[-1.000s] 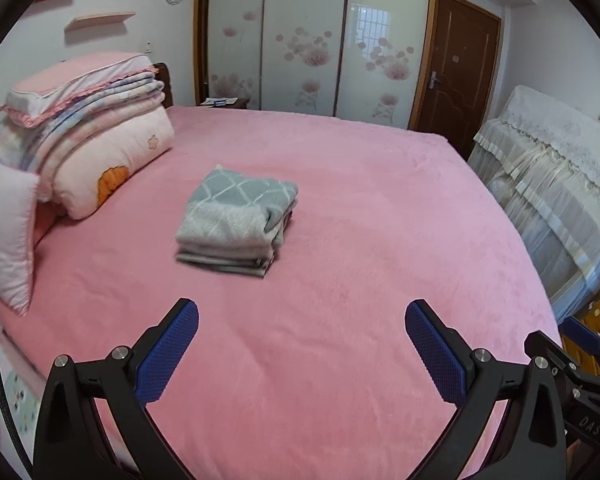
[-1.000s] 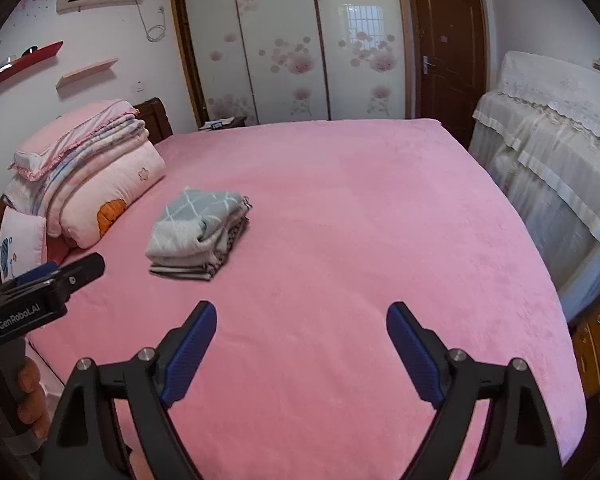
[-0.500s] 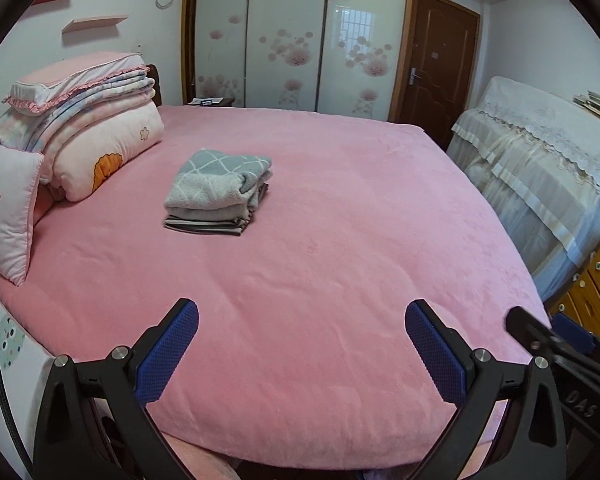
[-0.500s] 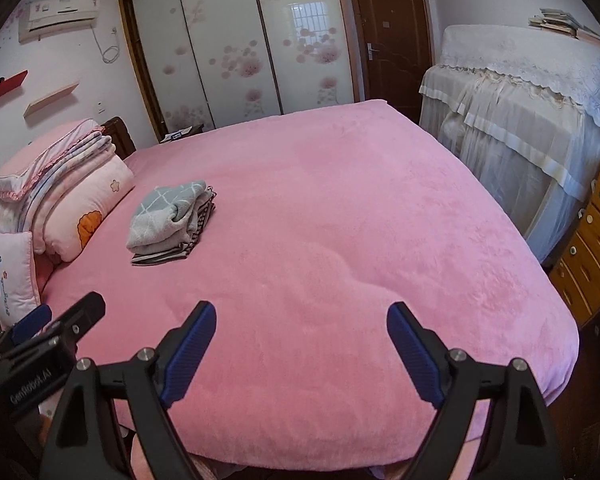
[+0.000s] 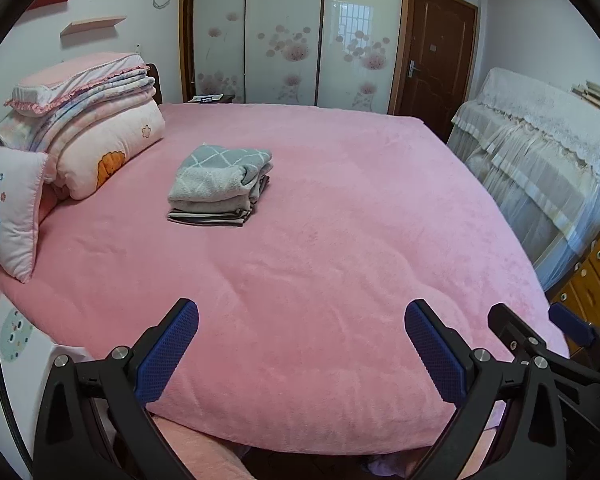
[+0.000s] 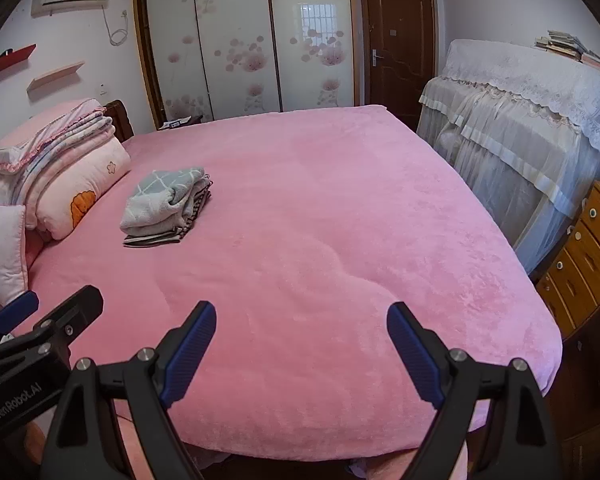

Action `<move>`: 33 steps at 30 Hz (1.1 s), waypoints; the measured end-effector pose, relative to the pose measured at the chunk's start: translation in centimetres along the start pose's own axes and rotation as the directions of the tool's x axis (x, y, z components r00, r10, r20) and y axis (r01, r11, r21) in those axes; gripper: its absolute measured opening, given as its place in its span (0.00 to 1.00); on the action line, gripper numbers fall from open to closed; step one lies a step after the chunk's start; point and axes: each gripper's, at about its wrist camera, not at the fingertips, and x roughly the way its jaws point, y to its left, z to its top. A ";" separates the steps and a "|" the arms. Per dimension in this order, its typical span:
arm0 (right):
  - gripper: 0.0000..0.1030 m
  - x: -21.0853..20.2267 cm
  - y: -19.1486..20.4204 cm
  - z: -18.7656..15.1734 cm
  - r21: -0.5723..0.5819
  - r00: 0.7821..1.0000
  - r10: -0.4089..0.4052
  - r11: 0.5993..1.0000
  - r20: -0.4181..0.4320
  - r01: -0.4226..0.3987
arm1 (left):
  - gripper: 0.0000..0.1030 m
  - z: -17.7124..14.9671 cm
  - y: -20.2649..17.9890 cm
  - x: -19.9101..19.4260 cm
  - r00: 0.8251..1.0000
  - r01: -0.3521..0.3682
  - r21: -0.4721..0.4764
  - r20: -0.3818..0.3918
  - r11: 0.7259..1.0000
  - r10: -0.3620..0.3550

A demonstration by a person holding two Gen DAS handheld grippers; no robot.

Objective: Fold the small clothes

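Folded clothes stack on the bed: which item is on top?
The grey piece with the white diamond grid tops the stack of folded clothes; under it lie plain pale grey folds, and a dark-striped piece sits at the bottom.

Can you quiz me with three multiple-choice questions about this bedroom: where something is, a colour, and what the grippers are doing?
1. Where does the stack of folded clothes lie?
A. on the bed, near the pillows
B. on the dresser
C. on the floor

2. What colour is the bedspread?
A. blue
B. pink
C. white

3. How are the left gripper and right gripper?
A. both open, empty
B. both shut on cloth
C. one holding a pillow

Answers: 1 A, the stack sits beside the pillows. 2 B, pink all over. 3 A, wide gaps between the fingers, nothing inside.
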 end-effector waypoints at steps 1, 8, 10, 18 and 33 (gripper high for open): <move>0.86 0.0 0.0 -0.1 -0.002 1.000 -0.003 1.000 0.000 0.003 | 1.00 0.0 -0.1 -0.1 1.000 -0.007 0.004 0.003 1.000 0.007; 0.86 0.1 0.2 -0.3 -0.011 1.000 -0.015 1.000 -0.008 0.015 | 1.00 -0.2 -0.4 -0.3 1.000 -0.022 0.016 0.004 1.000 0.022; 0.86 0.1 0.1 -0.2 -0.016 1.000 -0.022 1.000 -0.005 0.022 | 1.00 -0.2 -0.3 -0.2 1.000 -0.018 0.014 -0.002 1.000 0.018; 0.86 -0.1 0.1 -0.3 -0.023 1.000 -0.028 0.999 -0.008 0.028 | 1.00 -0.2 0.1 0.0 1.000 -0.007 0.006 -0.021 1.000 0.007; 0.86 0.0 -0.3 -0.3 -0.022 0.999 -0.035 0.999 -0.011 0.035 | 1.00 0.0 0.2 0.7 0.999 0.001 0.009 -0.051 1.000 0.000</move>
